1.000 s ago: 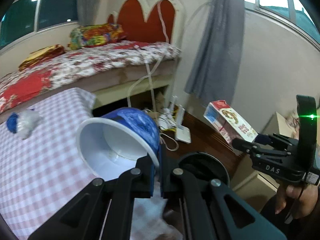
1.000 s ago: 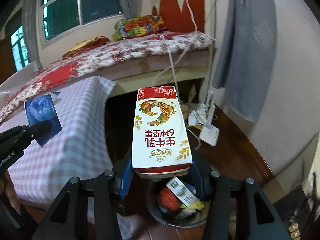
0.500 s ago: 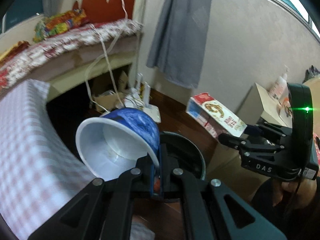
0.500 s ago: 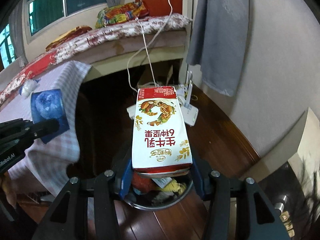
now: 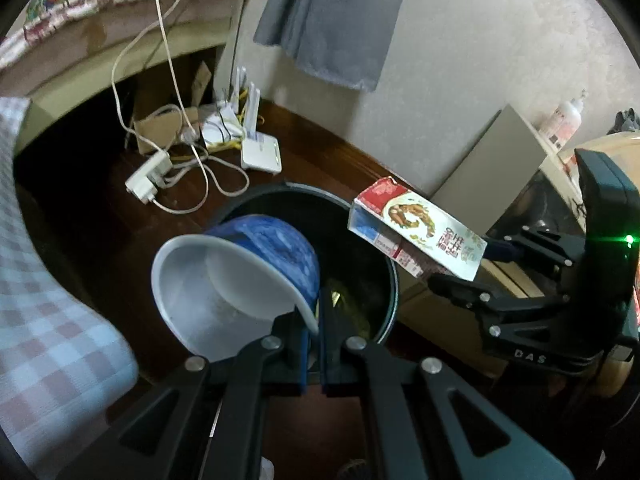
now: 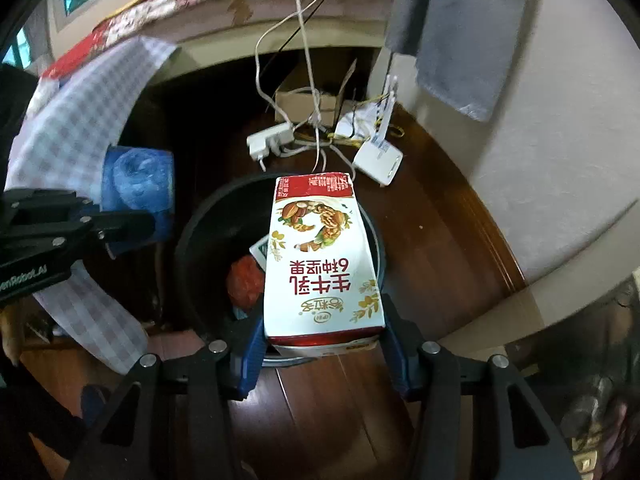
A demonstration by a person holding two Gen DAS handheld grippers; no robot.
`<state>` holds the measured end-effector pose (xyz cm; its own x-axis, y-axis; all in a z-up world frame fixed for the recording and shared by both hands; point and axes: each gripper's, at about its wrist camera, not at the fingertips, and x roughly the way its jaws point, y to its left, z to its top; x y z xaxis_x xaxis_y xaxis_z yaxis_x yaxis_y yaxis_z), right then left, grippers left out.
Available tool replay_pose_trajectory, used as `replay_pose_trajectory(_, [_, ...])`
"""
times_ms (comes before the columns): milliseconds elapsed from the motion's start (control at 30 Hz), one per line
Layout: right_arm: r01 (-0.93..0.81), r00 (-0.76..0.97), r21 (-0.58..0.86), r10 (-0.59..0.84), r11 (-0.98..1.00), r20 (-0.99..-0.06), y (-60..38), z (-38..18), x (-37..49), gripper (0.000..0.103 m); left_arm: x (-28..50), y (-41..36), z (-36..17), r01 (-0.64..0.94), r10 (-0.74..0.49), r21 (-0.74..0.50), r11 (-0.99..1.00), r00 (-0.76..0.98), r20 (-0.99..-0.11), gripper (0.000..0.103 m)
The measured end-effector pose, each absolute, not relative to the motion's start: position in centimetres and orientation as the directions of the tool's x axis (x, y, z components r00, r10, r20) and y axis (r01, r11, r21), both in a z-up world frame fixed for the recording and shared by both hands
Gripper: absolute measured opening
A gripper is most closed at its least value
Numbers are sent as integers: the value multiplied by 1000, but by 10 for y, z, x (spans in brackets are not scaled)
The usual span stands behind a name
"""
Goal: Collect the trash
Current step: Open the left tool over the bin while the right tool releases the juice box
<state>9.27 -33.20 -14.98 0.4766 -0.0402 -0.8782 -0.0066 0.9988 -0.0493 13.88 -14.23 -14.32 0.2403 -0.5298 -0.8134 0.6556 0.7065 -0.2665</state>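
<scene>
My left gripper point(image 5: 314, 320) is shut on the rim of a blue paper cup point(image 5: 240, 280) with a white inside, held tilted over the near left rim of a black round trash bin point(image 5: 384, 256). My right gripper point(image 6: 324, 340) is shut on a white and red milk carton point(image 6: 324, 256), which hangs lengthwise above the same bin point(image 6: 200, 240). Red and white trash point(image 6: 244, 280) lies inside the bin. In the left wrist view the carton point(image 5: 416, 232) and the right gripper point(image 5: 460, 264) reach in from the right. In the right wrist view the cup point(image 6: 138, 188) and the left gripper point(image 6: 132, 224) sit at the left.
A checked cloth point(image 5: 44, 320) hangs over a table edge at the left. On the dark wood floor behind the bin lie a white router point(image 5: 260, 152), a power strip point(image 5: 148, 176), cables and a cardboard box point(image 6: 312, 96). A bed, a grey curtain point(image 5: 332, 20) and a wall stand behind.
Both grippers have come down and tipped toward the floor, so the bin now fills the middle of both views. The cup and carton stay gripped as before.
</scene>
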Motion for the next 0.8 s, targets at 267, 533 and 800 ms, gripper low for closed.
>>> replay_pose_trajectory(267, [-115, 400, -62, -12, 991, -917, -315, -186, 117, 53, 156, -151, -172, 639, -524, -323, 698, 147, -839, 4])
replay_pose_trajectory(533, [-217, 387, -216, -119, 952, -915, -305, -215, 132, 100, 164, -162, -200, 638, -439, -283, 716, 97, -893, 44])
replay_pose_trajectory(800, [-47, 354, -244, -212, 969, -911, -342, -215, 135, 103, 154, -144, -203, 564, -356, -165, 809, 247, -901, 100])
